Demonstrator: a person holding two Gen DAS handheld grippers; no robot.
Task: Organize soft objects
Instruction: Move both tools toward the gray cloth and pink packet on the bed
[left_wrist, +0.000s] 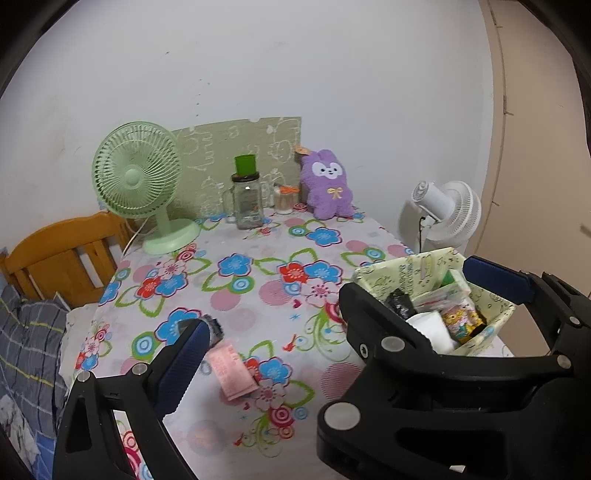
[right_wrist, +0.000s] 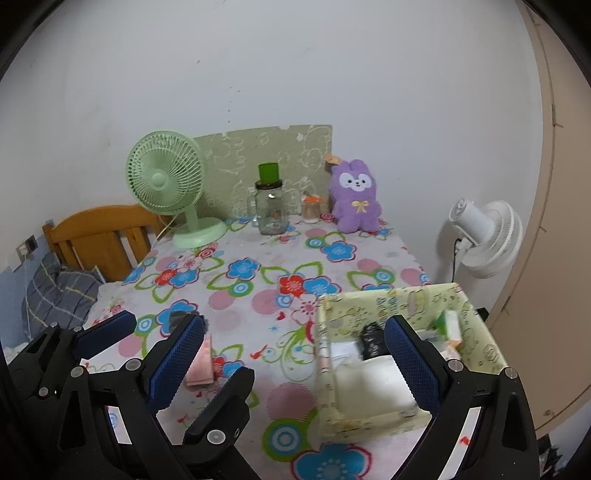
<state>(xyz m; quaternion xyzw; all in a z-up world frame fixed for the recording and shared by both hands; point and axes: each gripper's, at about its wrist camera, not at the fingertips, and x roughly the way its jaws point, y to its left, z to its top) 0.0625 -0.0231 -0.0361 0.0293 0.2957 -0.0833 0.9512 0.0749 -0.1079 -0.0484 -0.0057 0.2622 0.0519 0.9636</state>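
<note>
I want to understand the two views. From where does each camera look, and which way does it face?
Left wrist: on the left gripper, facing the wall across the table; the other gripper shows at right.
Right wrist: on the right gripper, facing the same way, above the fabric box; the left gripper shows lower left.
Shared: green fan, purple plush, pink cloth.

Both hand-held grippers, left (left_wrist: 340, 325) and right (right_wrist: 295, 350), gape wide, empty.

Beside the green storage box (left_wrist: 495, 314), left of it on the floral tablecloth (left_wrist: 258, 266), lies a pink folded cloth (left_wrist: 231, 369); far behind the box sits a purple plush bunny (left_wrist: 328, 184), and the left gripper (left_wrist: 332, 321) gapes wide, its right finger overlapping the box
</note>
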